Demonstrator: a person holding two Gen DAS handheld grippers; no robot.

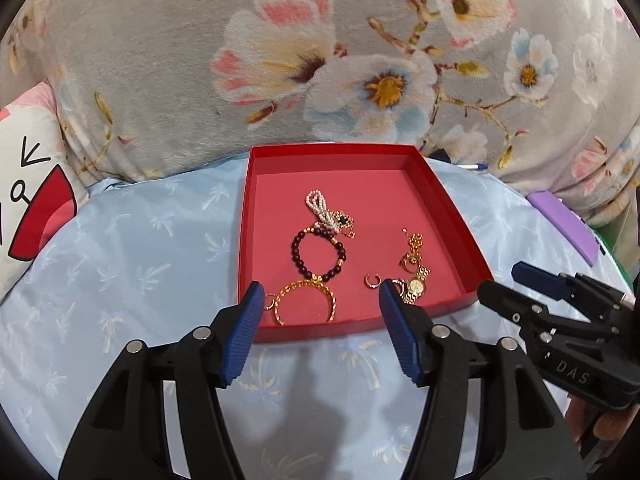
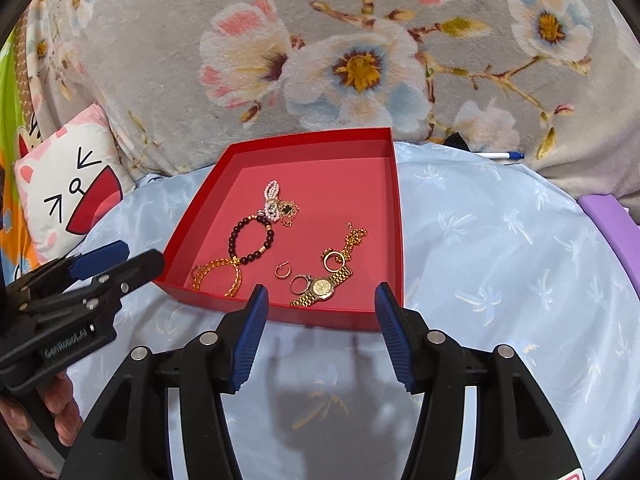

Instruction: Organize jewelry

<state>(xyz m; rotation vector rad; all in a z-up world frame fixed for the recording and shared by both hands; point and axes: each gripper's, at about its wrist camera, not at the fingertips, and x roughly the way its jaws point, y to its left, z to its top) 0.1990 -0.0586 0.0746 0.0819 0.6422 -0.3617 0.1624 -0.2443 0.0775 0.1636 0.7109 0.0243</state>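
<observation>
A: Where is the jewelry sitting?

B: All of it lies in the red tray (image 1: 448, 216), which rests on a pale blue palm-print cloth (image 1: 132, 248) in front of a grey floral blanket (image 1: 168, 64). At the back of the tray is a pearl piece (image 1: 320, 208); just in front of it is a dark bead bracelet (image 1: 318, 258), and a gold bangle (image 1: 308, 300) lies by the near wall.

A: And on the other side of the tray?

B: A gold chain (image 2: 352, 240) lies toward the middle, with a gold watch (image 2: 323, 289) nearer the front wall. A small hoop earring (image 2: 283, 270) and a ring (image 2: 300, 283) lie beside the watch.

A: What about the left tongs?

B: The left tongs (image 1: 320, 300) stand spread, with nothing between the blue pads. In the left wrist view their tips frame the near wall of the tray, the bangle showing between them.

A: The right tongs?

B: The right tongs (image 2: 320, 304) are also spread and empty. In the right wrist view the watch shows just past their tips, untouched. They appear in the left wrist view to the right of the tray's near corner.

A: Anything else around?

B: A cartoon-face pillow (image 2: 76, 184) to the left, a purple block (image 1: 568, 228) at the right and a pen (image 2: 500, 155) at the blanket's edge.
</observation>
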